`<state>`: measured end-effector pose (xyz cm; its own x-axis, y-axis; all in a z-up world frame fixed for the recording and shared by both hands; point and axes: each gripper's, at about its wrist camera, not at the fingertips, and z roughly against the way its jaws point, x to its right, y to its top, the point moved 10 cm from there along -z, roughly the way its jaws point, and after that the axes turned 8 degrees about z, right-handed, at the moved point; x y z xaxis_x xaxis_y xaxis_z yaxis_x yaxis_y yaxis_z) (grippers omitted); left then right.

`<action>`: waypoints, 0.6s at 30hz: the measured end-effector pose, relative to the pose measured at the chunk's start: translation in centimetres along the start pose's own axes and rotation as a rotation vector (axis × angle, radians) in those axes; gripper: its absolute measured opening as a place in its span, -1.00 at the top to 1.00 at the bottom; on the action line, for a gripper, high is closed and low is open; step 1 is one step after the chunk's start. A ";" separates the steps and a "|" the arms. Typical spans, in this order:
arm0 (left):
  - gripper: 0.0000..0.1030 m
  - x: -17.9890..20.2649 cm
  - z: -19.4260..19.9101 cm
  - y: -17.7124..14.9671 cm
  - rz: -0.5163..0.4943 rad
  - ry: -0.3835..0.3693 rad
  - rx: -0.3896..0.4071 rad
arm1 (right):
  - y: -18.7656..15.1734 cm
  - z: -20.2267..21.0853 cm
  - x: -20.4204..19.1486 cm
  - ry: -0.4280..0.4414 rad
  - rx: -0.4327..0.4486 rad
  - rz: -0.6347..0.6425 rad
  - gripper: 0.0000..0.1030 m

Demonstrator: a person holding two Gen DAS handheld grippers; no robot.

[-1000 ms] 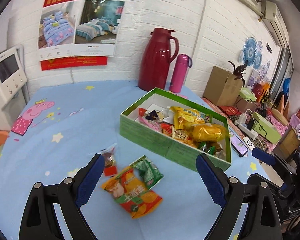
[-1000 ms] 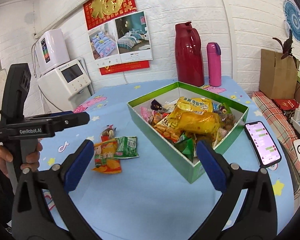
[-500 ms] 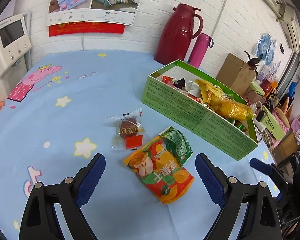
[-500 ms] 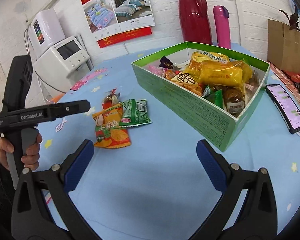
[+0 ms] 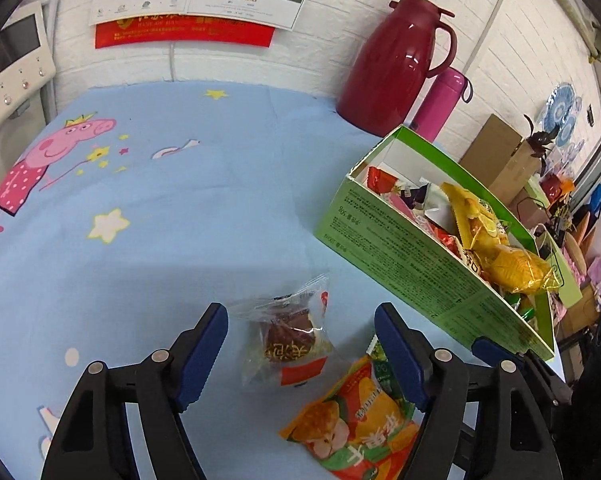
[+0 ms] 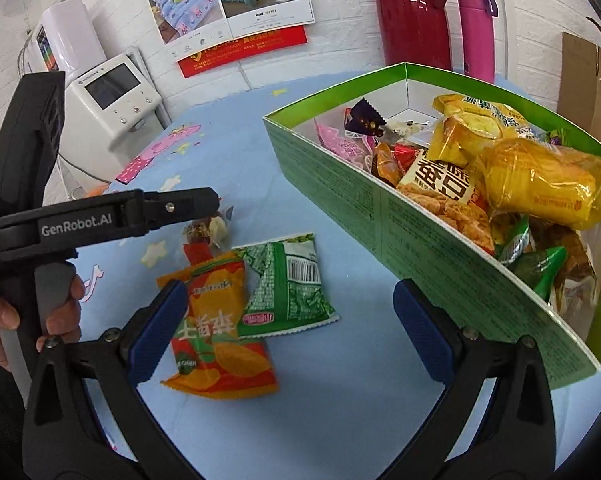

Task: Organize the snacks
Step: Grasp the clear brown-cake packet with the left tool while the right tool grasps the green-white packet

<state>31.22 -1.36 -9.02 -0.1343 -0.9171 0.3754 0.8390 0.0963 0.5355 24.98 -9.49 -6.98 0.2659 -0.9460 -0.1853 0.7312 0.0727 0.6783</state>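
Note:
A green box (image 5: 416, 264) (image 6: 440, 264) full of snack packets stands on the blue tablecloth. Three loose snacks lie beside it: a clear-wrapped brown cake (image 5: 290, 340) (image 6: 206, 230), an orange chip bag (image 5: 356, 428) (image 6: 216, 328) and a green packet (image 6: 288, 288). My left gripper (image 5: 300, 344) is open, low over the cloth, with the cake between its blue pads. My right gripper (image 6: 290, 330) is open and hovers above the orange bag and green packet. The left gripper's body (image 6: 100, 220) and the hand holding it show in the right wrist view.
A dark red thermos jug (image 5: 396, 64) (image 6: 412, 12) and a pink bottle (image 5: 440, 104) (image 6: 476, 32) stand at the back by the wall. A white appliance (image 6: 112, 100) sits off the table's left edge. A cardboard box (image 5: 496, 156) lies beyond the right edge.
My left gripper dropped and moved forward, so the cake now sits between its pads. My right gripper moved closer to the orange bag and green packet. Both stayed open.

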 end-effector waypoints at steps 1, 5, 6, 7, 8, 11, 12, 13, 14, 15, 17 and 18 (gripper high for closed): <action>-0.50 -0.1 -0.4 0.0 0.004 -0.004 -0.006 | 0.1 -0.3 0.1 -0.003 -0.002 -0.003 -0.93; -0.47 -0.8 -1.7 -0.6 -0.010 0.014 -0.025 | -0.2 -1.4 0.0 -0.010 -0.032 0.005 -0.85; -0.45 -0.9 -1.8 -0.6 -0.017 0.025 -0.021 | -0.3 -1.6 0.1 -0.019 -0.041 0.002 -0.82; -0.43 -1.0 -2.0 -0.6 -0.019 0.033 -0.020 | -0.3 -1.7 0.2 -0.026 -0.047 0.001 -0.77; -0.38 -1.0 -2.2 -0.7 -0.019 0.036 -0.026 | -0.4 -1.8 0.3 -0.030 -0.054 0.000 -0.75; -0.18 -0.8 -2.6 -1.2 -0.043 0.052 -0.036 | -0.7 -2.1 0.8 -0.046 -0.072 -0.020 -0.51; -0.16 -0.8 -2.7 -1.3 -0.062 0.073 -0.033 | -0.9 -2.2 0.9 -0.057 -0.075 -0.023 -0.36; -0.12 -0.6 -2.7 -1.4 -0.074 0.083 -0.033 | -0.8 -2.0 1.1 -0.071 -0.071 -0.019 -0.27; -0.10 -0.5 -2.7 -1.5 -0.081 0.088 -0.031 | -0.8 -1.9 1.2 -0.077 -0.071 -0.019 -0.22; -0.10 -0.5 -2.7 -1.6 -0.086 0.092 -0.030 | -0.9 -1.8 1.2 -0.078 -0.073 -0.022 -0.12; -0.10 -0.4 -2.7 -1.6 -0.092 0.095 -0.030 | -1.0 -1.6 1.3 -0.082 -0.067 -0.023 -0.07; -0.10 -0.3 -2.7 -1.7 -0.095 0.096 -0.030 | -1.0 -1.5 1.3 -0.084 -0.067 -0.020 -0.07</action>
<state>31.25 -2.30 -12.09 -0.1641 -0.9545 0.2490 0.8405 -0.0031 0.5419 25.54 -10.28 -8.98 0.1996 -0.9704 -0.1361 0.7766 0.0719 0.6259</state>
